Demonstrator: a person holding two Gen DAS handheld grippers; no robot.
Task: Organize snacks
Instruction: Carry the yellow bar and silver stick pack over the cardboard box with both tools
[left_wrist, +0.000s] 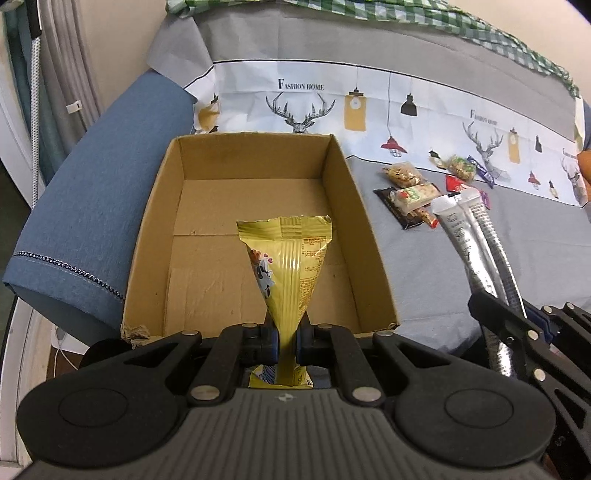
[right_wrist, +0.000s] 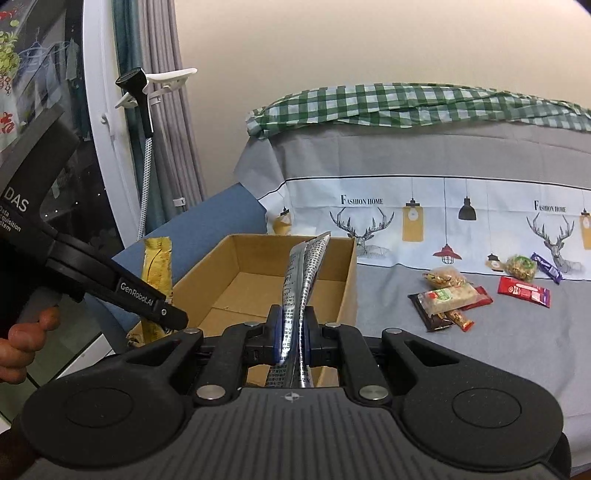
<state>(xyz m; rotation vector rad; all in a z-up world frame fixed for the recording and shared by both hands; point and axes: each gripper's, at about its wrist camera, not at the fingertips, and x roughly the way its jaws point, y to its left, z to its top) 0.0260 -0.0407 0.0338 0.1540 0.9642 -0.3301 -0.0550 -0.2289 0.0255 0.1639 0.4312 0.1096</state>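
My left gripper (left_wrist: 286, 332) is shut on a yellow snack packet (left_wrist: 286, 258), which stands up over the near part of an open cardboard box (left_wrist: 236, 162). The box floor shows nothing else. My right gripper (right_wrist: 295, 332) is shut on two silver stick packets (right_wrist: 304, 269), held upright just in front of the same box (right_wrist: 343, 266). In the left wrist view those silver packets (left_wrist: 476, 236) rise to the right of the box. In the right wrist view the yellow packet (right_wrist: 159, 273) shows at the box's left, behind the left gripper's finger.
A pile of small wrapped snacks (left_wrist: 417, 192) lies on the grey bed sheet right of the box, with a red bar (right_wrist: 524, 291) and a purple one (right_wrist: 546, 266) further right. A blue cushion (left_wrist: 92, 206) lies left of the box. A hand (right_wrist: 26, 339) holds the left gripper's handle.
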